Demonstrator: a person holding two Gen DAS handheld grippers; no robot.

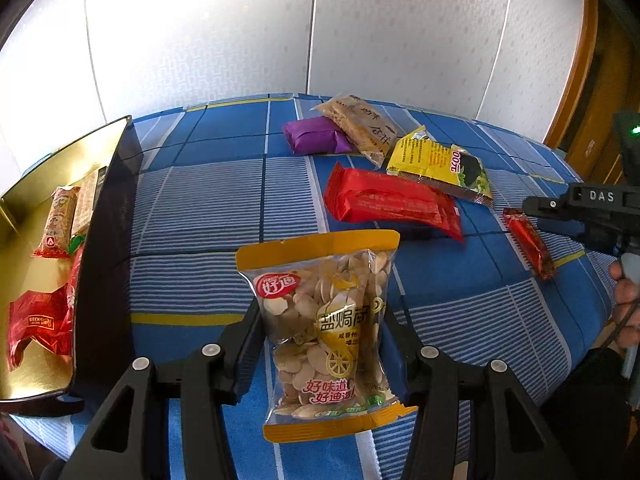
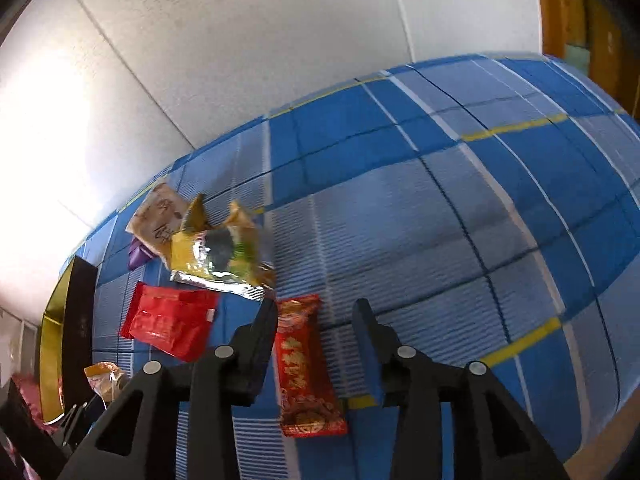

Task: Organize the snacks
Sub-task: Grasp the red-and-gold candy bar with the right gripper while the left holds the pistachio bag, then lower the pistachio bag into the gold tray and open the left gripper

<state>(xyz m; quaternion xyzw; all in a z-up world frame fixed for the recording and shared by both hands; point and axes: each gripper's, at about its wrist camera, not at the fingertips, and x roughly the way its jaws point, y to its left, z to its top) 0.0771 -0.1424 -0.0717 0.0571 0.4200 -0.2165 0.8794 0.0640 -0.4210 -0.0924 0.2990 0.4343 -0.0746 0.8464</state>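
My left gripper [image 1: 320, 320] is shut on a clear bag of pumpkin seeds [image 1: 324, 332] with yellow ends, held upright above the blue plaid cloth. A gold-lined black box [image 1: 108, 240] stands to its left, with a few snack packets [image 1: 56, 220] inside. My right gripper [image 2: 316, 312] is open, its jaws on either side of a small red snack bar [image 2: 304, 364] lying on the cloth; the bar also shows in the left wrist view [image 1: 530, 242]. A large red packet [image 1: 388, 202], a yellow-green packet [image 1: 440, 164], a purple packet [image 1: 312, 134] and a beige packet [image 1: 362, 124] lie beyond.
The blue plaid cloth [image 2: 460, 208] covers the surface up to a white panelled wall [image 1: 240, 32]. A wooden door frame [image 1: 584, 80] is at the far right. The box also shows at the left edge of the right wrist view [image 2: 78, 320].
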